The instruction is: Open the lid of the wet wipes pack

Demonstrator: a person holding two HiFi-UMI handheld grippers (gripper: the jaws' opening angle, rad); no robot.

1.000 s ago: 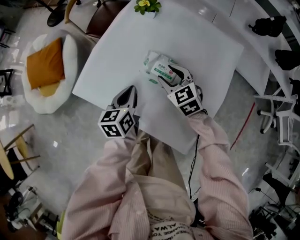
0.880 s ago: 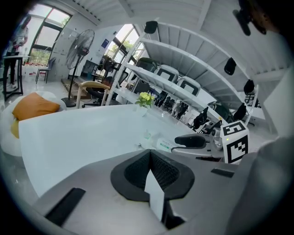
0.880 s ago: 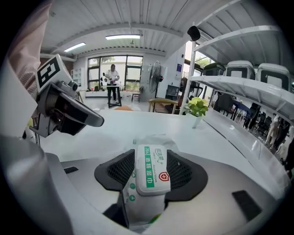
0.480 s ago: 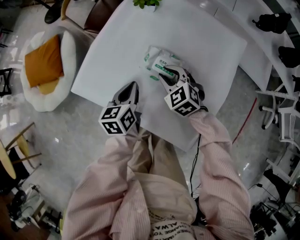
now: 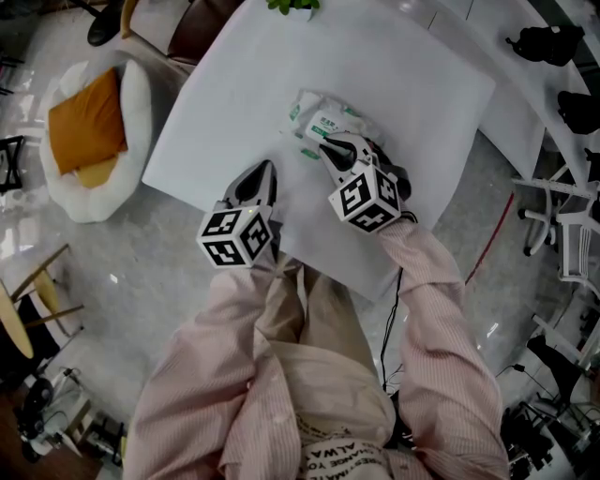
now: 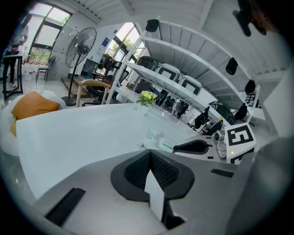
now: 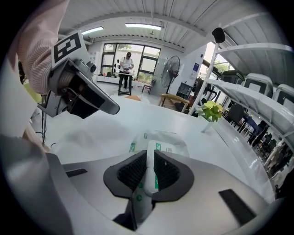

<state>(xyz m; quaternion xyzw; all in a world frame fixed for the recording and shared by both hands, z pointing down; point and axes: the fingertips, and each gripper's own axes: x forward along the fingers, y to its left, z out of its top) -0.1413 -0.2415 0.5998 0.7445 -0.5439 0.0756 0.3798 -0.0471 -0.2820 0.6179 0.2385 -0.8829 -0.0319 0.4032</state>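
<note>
The wet wipes pack (image 5: 321,114) lies on the white table (image 5: 234,84), a soft white pouch with green print. My right gripper (image 5: 328,150) rests on its near end. In the right gripper view the jaws have just been closing, and they now pinch the pack's white lid flap (image 7: 150,172) between the pads; the rest of the pack (image 7: 166,139) lies beyond them. My left gripper (image 5: 262,178) hovers over the table left of the pack, shut with nothing in it. From the left gripper view (image 6: 150,155) the pack (image 6: 164,145) shows small beside the right gripper (image 6: 193,147).
A small pot of yellow flowers (image 5: 292,6) stands at the table's far edge. A round chair with an orange cushion (image 5: 89,122) sits on the floor to the left. The table's near edge runs just under both grippers. A black cable (image 5: 389,309) hangs below it.
The right gripper's jaws went from wide open around the pack's near end to closed on the lid flap, and the gripper rolled a little. The left gripper stayed where it was.
</note>
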